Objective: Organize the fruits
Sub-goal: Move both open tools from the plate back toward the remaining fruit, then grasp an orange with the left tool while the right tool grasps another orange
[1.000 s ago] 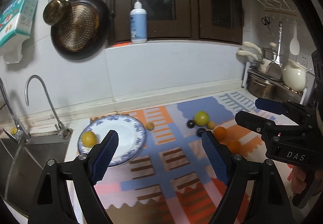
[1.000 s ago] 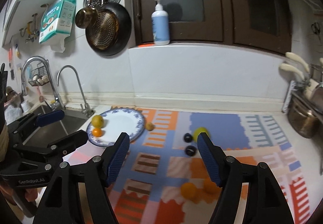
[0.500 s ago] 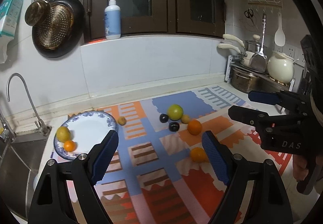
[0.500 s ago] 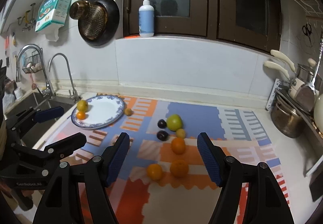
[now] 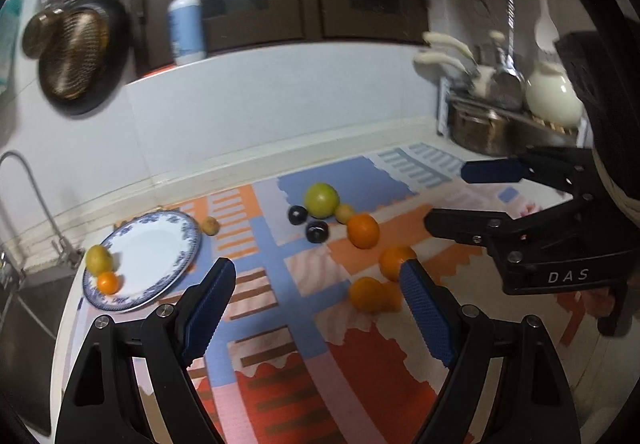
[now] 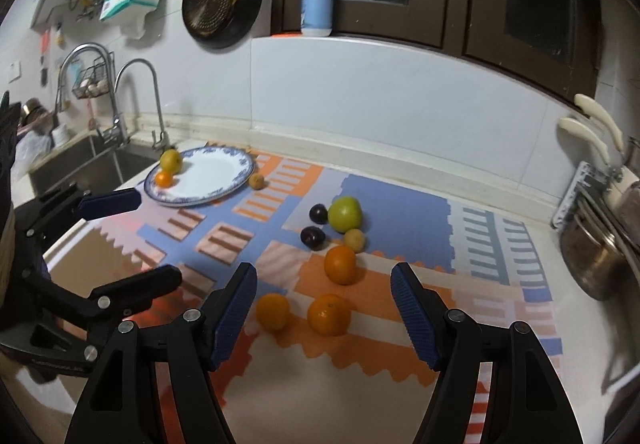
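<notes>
Sink (image 6: 86, 164), far left: steel basin under two taps, nothing to do with the sorting.

Plate (image 6: 216, 174), blue-rimmed, at the left end of the patterned mat (image 6: 400, 244): serves, by judgement, as the collecting dish. Holds a yellow fruit (image 6: 171, 160) and a small orange (image 6: 163, 178) on its left rim, touching each other; the rest of the plate bare, room enough for more.

Small brown fruit (image 6: 256, 181): on the mat just beside the plate's right edge, not on it.

Left gripper (image 5: 312, 284): jaws spread wide, nothing between them, held above the mat between plate and loose fruit (free for a pick-up, so it seems).

Middle cluster, well apart from the plate: two dark plums (image 6: 319, 213), a green apple (image 6: 345, 213) touching the nearer plum or very nearly, a small yellow fruit (image 6: 354, 239) just below the apple, an orange (image 6: 340, 264) just in front of that.

Front pair: two more oranges (image 6: 329, 314), side by side and nearest the right-wrist camera (likely the easiest to reach first).

Right gripper (image 6: 324, 308): jaws fully apart and empty, framing the front pair from above; no contact with either. Judged poised for a grab, the rightmost orange of the pair lying closest to the midline.

Far right: pots and a rack (image 6: 600, 212), unrelated.

Tally: two fruits plated, eight on the mat.
</notes>
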The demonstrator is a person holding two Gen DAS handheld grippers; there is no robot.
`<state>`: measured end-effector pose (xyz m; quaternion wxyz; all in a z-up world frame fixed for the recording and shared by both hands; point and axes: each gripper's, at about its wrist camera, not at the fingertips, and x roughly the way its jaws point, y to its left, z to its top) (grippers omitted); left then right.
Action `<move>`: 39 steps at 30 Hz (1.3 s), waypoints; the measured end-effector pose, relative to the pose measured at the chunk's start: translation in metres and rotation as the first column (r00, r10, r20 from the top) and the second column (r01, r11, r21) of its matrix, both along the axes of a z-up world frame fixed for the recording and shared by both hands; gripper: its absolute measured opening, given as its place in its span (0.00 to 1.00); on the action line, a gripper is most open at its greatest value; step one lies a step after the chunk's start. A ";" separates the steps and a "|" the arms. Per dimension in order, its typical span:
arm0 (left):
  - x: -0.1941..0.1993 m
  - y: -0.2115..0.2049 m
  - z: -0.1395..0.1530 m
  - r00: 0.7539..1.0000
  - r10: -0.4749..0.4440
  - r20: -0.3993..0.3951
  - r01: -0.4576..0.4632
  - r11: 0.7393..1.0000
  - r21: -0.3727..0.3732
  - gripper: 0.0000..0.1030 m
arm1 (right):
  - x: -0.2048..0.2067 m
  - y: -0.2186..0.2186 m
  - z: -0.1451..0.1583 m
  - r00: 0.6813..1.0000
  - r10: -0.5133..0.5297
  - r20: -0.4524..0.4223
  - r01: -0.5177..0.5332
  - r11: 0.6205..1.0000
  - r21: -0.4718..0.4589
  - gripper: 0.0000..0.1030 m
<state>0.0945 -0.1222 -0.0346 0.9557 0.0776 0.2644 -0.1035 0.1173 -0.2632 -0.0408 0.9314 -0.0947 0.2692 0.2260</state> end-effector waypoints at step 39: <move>0.079 -0.030 -0.076 0.928 -0.207 -0.309 0.205 0.978 -0.041 0.35 | 0.063 0.004 -0.092 0.955 0.209 -0.212 -0.223 0.974 -0.045 0.41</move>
